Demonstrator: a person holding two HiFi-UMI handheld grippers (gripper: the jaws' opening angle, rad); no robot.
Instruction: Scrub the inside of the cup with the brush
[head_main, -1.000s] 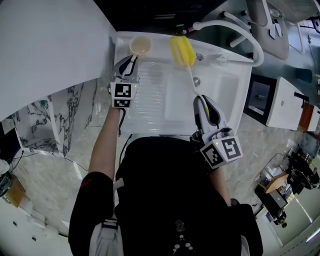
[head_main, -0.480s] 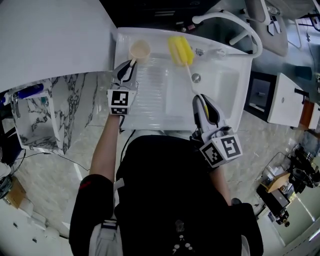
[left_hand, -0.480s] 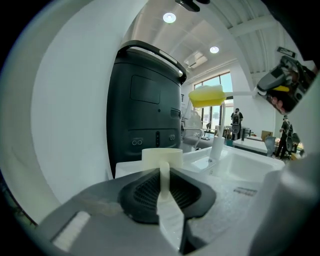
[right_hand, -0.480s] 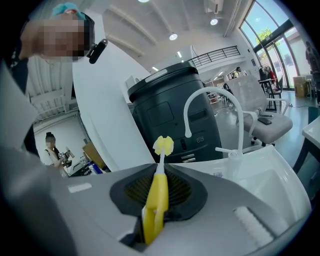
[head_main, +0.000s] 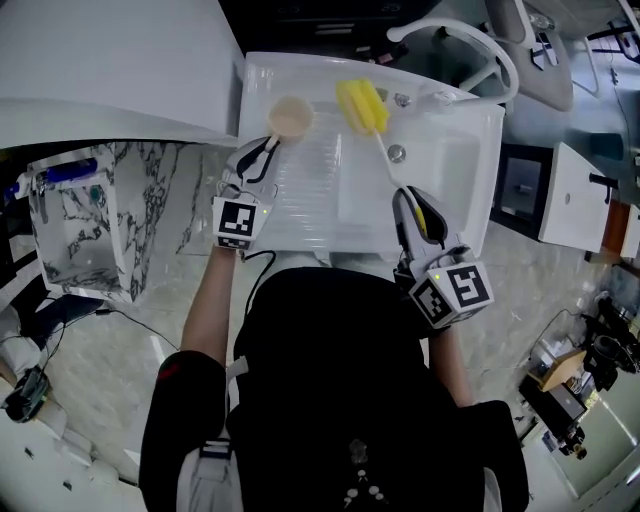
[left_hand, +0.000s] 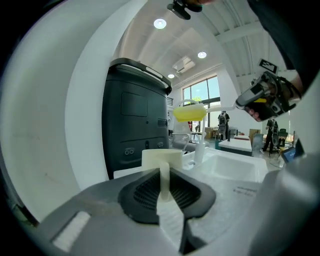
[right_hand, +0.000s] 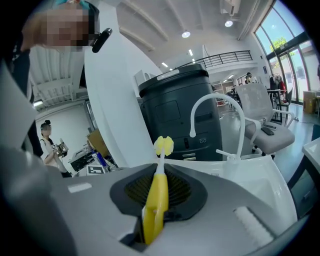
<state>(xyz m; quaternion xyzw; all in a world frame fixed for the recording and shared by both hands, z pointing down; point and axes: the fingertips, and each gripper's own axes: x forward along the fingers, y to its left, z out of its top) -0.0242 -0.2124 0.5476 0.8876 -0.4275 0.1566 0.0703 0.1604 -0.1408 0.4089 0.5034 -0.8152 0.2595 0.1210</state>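
Held over the far left of the white sink (head_main: 455, 160): small cream plastic cup (head_main: 290, 117), handle clamped in your left tongs (head_main: 267, 145); yellow sponge-headed brush (head_main: 362, 106), gripped in your right tongs (head_main: 406, 197), now slightly nearer the cup, not yet inside.

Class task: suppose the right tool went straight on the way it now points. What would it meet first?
Probably the sink's back rim, struck by the head of the brush that the right tool grips. The cup sits off to the left of that line. Depth is uncertain.

White sink (head_main: 455, 175) in marble counter (head_main: 170, 230)
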